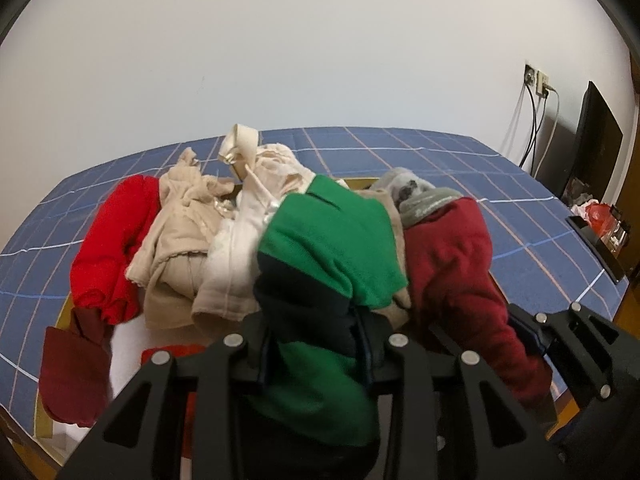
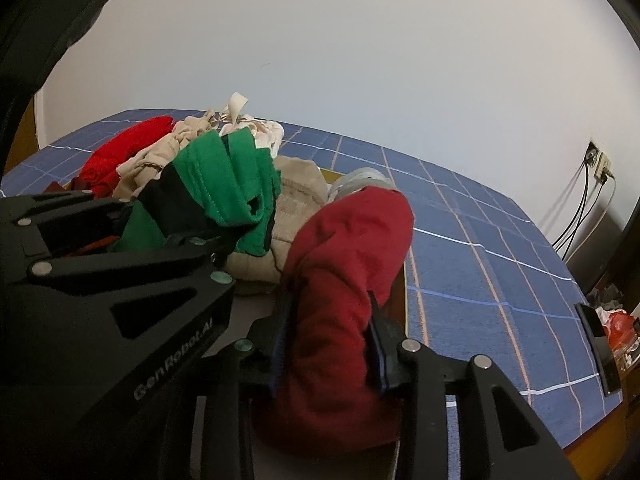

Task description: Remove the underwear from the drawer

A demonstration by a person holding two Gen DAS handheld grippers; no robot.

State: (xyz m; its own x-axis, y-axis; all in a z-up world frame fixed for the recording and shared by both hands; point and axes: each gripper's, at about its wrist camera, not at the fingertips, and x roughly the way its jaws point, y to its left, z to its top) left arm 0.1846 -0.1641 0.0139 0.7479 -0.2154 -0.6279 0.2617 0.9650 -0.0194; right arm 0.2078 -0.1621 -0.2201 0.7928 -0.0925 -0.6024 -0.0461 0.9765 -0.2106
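A drawer [image 1: 64,312] lies on a blue checked bedspread [image 1: 400,148], heaped with underwear. My left gripper [image 1: 316,344] is shut on a green and dark navy piece [image 1: 332,240], lifted above the heap; it also shows in the right wrist view [image 2: 224,184]. My right gripper [image 2: 328,344] is shut on a dark red piece [image 2: 348,248], also lifted; that piece shows in the left wrist view [image 1: 452,256] at the right. A bright red piece [image 1: 108,240], beige pieces [image 1: 176,232], a white piece [image 1: 232,248] and a grey piece [image 1: 416,196] lie in the heap.
A white wall stands behind the bed. Wall sockets with cables [image 1: 536,120] and a dark monitor [image 1: 592,148] are at the right. A black tray with red items [image 1: 600,232] sits by the bed's right edge. A maroon cloth [image 1: 72,376] hangs over the drawer's left front.
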